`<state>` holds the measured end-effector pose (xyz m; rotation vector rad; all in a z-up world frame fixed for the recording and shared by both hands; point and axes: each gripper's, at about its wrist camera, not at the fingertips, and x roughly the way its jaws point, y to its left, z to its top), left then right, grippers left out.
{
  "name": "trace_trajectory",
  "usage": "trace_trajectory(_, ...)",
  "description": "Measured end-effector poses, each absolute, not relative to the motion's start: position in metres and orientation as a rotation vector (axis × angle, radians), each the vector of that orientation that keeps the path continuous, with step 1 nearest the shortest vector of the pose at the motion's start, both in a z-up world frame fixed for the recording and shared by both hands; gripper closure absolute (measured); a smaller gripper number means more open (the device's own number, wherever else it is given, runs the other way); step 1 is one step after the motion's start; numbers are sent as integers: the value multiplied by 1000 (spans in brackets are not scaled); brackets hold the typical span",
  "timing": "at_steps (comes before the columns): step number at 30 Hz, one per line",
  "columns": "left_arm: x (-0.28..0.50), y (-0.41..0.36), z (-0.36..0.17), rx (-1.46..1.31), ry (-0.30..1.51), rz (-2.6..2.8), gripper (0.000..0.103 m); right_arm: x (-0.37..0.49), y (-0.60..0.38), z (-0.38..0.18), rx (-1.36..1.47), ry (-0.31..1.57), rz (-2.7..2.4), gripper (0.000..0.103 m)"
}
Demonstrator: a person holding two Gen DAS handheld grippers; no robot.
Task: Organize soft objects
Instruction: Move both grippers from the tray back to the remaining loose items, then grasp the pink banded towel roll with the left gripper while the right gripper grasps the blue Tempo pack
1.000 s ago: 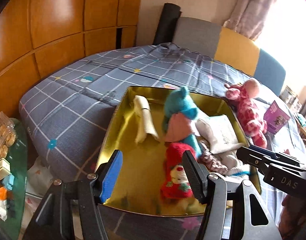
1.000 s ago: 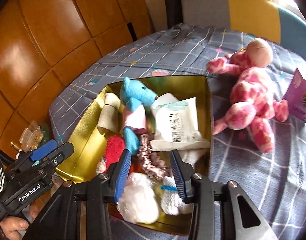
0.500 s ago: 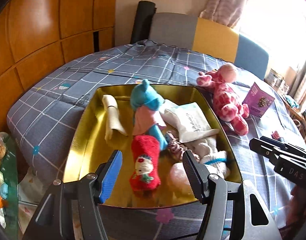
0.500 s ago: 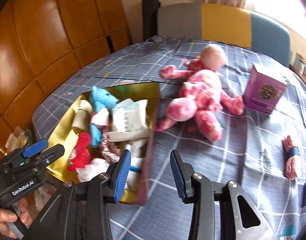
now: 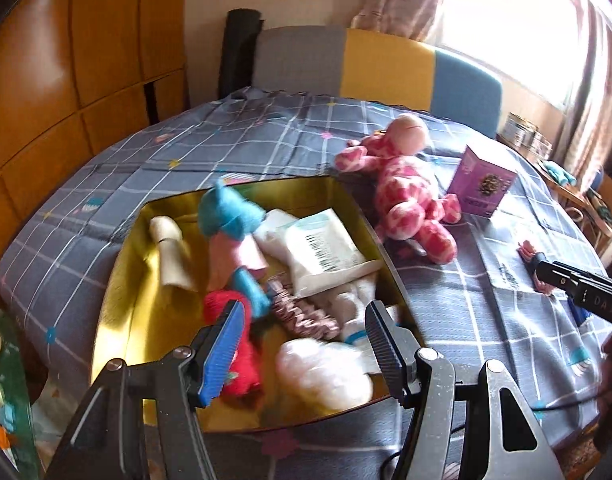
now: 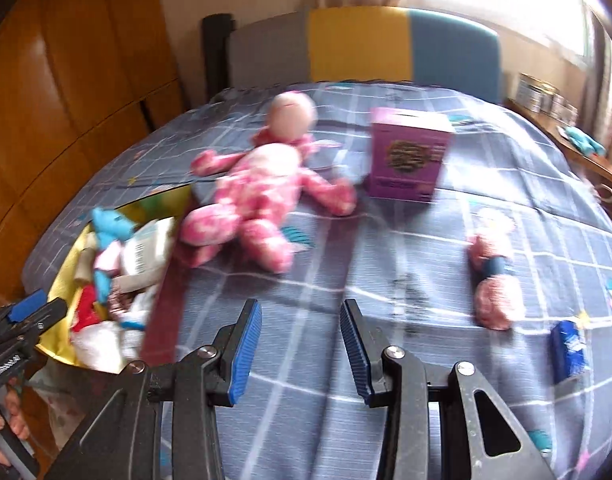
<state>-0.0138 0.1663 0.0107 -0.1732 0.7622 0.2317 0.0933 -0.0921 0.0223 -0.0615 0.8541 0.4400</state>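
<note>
1. Surface: a bed covered with a grey-blue checked quilt (image 6: pixel 385 248) stands beside orange wooden wall panels (image 5: pixel 66 60), with a grey, yellow and blue headboard (image 6: pixel 361 48) at the far end.
2. A gold rectangular tin box (image 5: pixel 122 280) rests on the quilt and contains a blue plush toy (image 5: pixel 226 212), a red stocking-shaped plush (image 5: pixel 242 360), a white sealed packet (image 5: pixel 325 248) and a white fluffy item (image 5: pixel 321 372).
3. A pink spotted plush animal (image 6: pixel 262 196) lies on the quilt just beside the box.
4. A purple cardboard carton (image 6: pixel 405 156) stands upright near the plush animal.
5. A pink yarn bundle with a dark band (image 6: pixel 493 276) lies well apart from the box.
6. Left gripper (image 5: pixel 302 336): jaws parted, nothing between them, positioned above the box.
7. Right gripper (image 6: pixel 302 340): jaws parted, nothing held, positioned above bare quilt.
</note>
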Motion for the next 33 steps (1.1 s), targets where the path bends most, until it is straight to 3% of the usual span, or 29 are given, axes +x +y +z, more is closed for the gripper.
trace_trajectory(19,77,51,31,-69,821,-96,38,147,-334,22,326,837,-203,62)
trace_trajectory(33,181,-75,-12,-67,1002,-325,38,139,-384,-6,603,829,-214,62)
